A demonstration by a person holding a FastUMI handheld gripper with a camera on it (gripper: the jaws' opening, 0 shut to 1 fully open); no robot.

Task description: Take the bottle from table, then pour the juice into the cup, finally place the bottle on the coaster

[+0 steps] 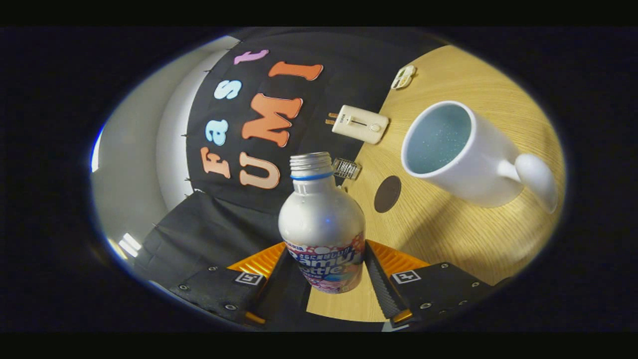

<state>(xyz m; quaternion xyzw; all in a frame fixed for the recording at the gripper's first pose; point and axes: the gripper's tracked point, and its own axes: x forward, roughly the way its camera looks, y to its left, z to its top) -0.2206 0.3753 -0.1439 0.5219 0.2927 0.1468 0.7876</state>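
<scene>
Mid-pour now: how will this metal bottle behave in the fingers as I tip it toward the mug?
The aluminium bottle looks smooth and glossy, so it may slip; the ridged fingers pressing both sides of its label band should help. Its body is rounded, so it could twist in the grip. The cap is off, so liquid may spill before the neck reaches the white mug.
</scene>
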